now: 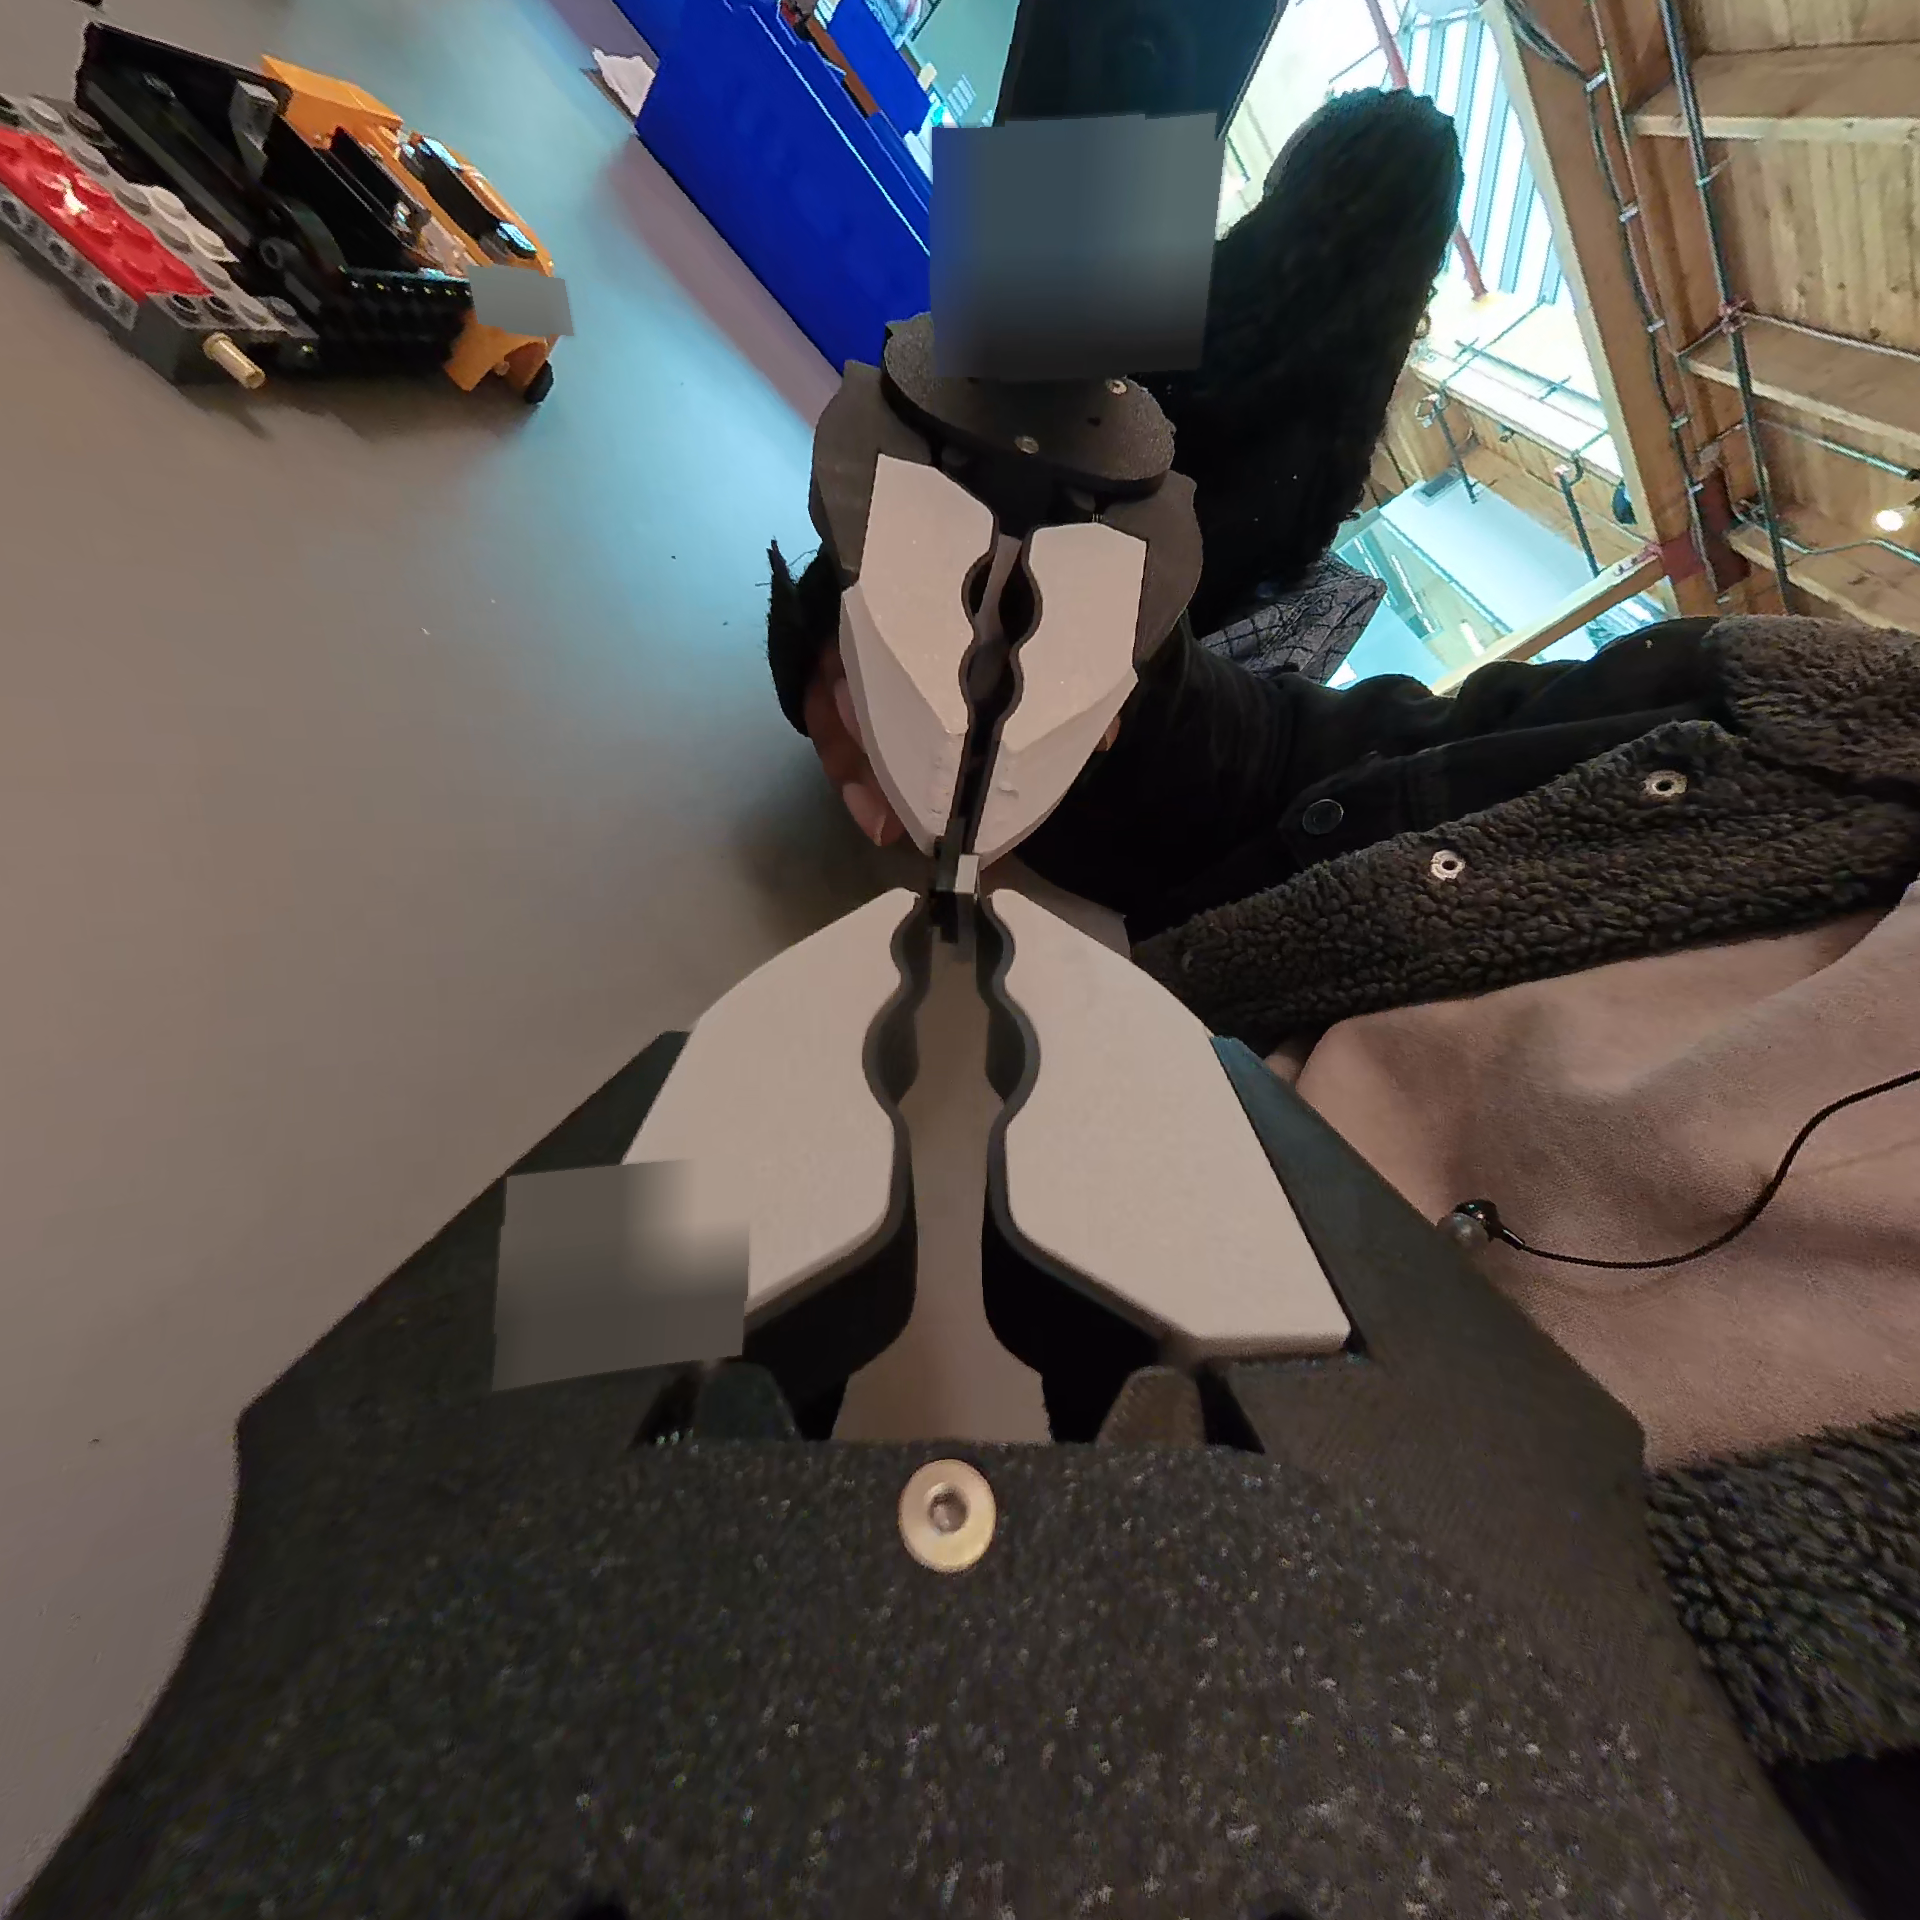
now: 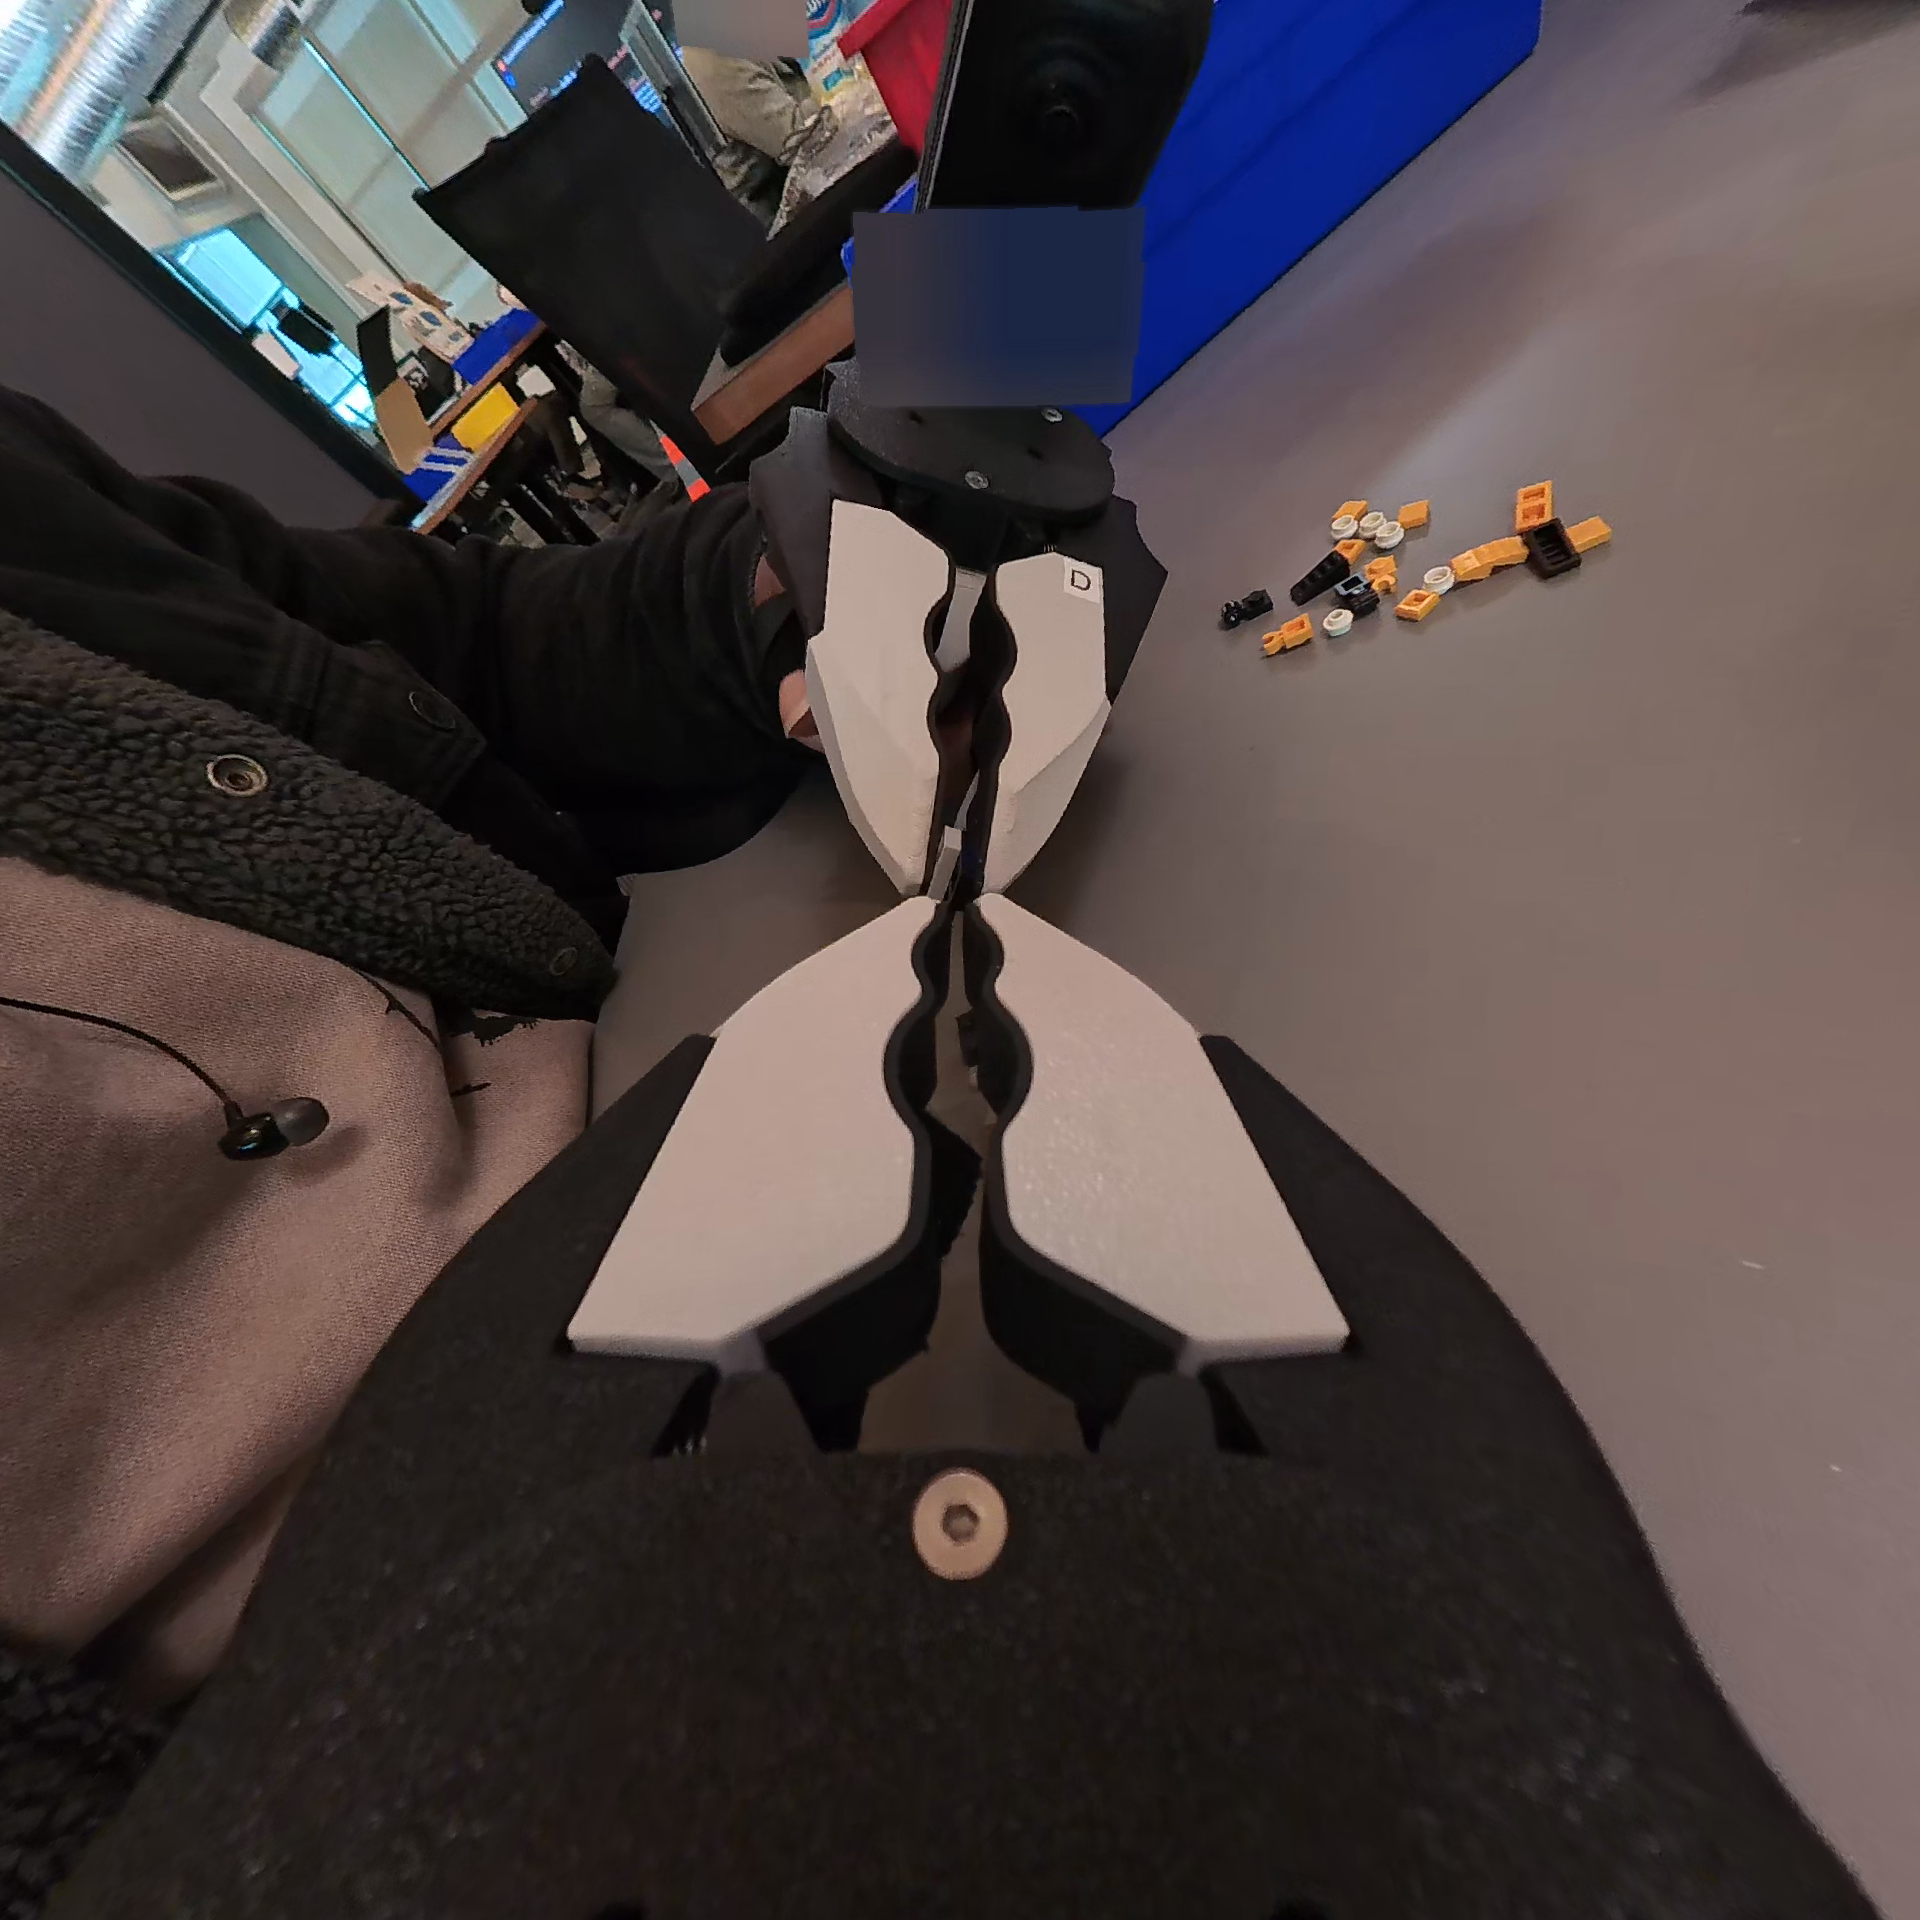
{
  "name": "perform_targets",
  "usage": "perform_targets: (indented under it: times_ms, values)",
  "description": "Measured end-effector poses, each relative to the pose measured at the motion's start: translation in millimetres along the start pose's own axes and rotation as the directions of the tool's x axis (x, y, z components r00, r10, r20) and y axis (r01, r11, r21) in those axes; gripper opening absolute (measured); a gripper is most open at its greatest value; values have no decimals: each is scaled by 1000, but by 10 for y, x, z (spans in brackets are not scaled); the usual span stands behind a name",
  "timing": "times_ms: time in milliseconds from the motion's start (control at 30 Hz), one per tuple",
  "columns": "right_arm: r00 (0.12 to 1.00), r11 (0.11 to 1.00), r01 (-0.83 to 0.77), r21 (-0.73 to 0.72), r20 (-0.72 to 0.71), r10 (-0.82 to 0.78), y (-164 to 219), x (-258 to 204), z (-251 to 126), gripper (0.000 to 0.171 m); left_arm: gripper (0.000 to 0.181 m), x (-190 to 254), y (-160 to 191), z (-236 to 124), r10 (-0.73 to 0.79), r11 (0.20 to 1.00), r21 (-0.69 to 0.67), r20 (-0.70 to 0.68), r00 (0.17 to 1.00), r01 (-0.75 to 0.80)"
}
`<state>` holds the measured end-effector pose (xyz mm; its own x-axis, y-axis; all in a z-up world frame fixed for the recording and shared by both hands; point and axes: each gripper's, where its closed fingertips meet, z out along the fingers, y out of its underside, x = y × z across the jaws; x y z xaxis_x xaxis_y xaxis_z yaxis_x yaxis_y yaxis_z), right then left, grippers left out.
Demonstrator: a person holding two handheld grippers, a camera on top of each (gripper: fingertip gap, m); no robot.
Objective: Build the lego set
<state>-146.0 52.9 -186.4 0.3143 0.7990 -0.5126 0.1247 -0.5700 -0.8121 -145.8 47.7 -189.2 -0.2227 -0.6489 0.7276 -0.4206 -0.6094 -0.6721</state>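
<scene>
Grey table [image 1: 364, 831]; both tools tip-to-tip, pinching small dark piece [image 1: 954, 883].

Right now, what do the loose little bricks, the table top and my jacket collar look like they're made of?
Loose bricks: hard moulded plastic, orange, black and white, with crisp edges and a slight shine. Table top: smooth matte grey, probably laminate; no grain shows. Jacket collar: dark curly fleece or sherpa-like pile with metal snaps. The half-built model looks like the same glossy plastic.

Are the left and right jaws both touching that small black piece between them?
Touching. In the left wrist view the left gripper and the right gripper meet tip to tip, each shut on the small black piece; no gap shows.
</scene>
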Motion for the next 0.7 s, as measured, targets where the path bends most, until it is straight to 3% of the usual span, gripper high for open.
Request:
perform_targets:
  times_ms: [700]
  values:
    - [1000,1000,-3,-2,-1,3,11,10,-1,1,7,-10,9,-2,-8,1000,-3,2,1000,8]
